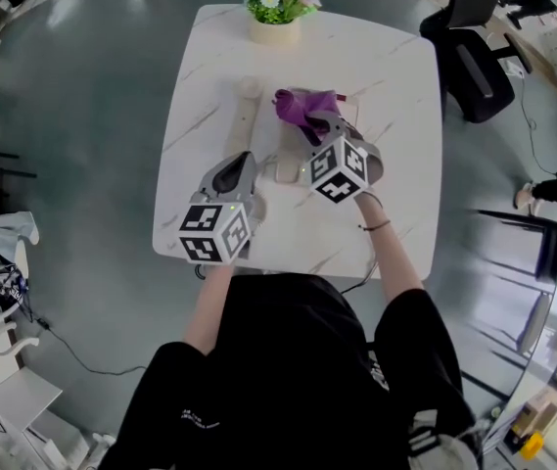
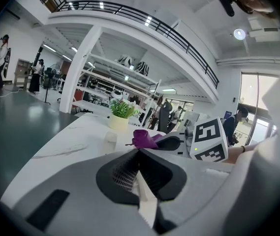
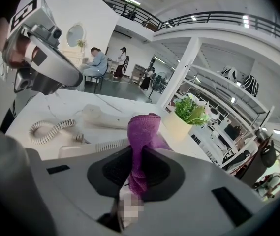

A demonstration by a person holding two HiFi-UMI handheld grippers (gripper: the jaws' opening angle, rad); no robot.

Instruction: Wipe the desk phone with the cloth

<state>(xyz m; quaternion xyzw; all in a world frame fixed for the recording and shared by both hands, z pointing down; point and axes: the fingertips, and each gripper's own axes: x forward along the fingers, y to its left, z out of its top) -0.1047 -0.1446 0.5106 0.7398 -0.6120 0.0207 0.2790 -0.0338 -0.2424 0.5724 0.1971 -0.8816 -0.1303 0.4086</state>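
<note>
The cream desk phone lies on the white marble table (image 1: pixel 395 76) with its handset (image 1: pixel 247 111) off the base (image 1: pixel 283 170). My right gripper (image 1: pixel 320 121) is shut on a purple cloth (image 1: pixel 302 106), held just above and beyond the base. From the right gripper view the cloth (image 3: pixel 142 139) stands up between the jaws, with the handset (image 3: pixel 93 116), coiled cord (image 3: pixel 51 129) and base (image 3: pixel 83 149) behind it. My left gripper (image 1: pixel 242 162) hovers left of the base, jaws shut on nothing. Its own view shows the cloth (image 2: pixel 142 138) ahead.
A potted plant (image 1: pixel 278 3) stands at the table's far edge. A black office chair (image 1: pixel 474 57) is at the right corner. Grey floor surrounds the table. The left gripper (image 3: pixel 41 68) hangs to the left in the right gripper view.
</note>
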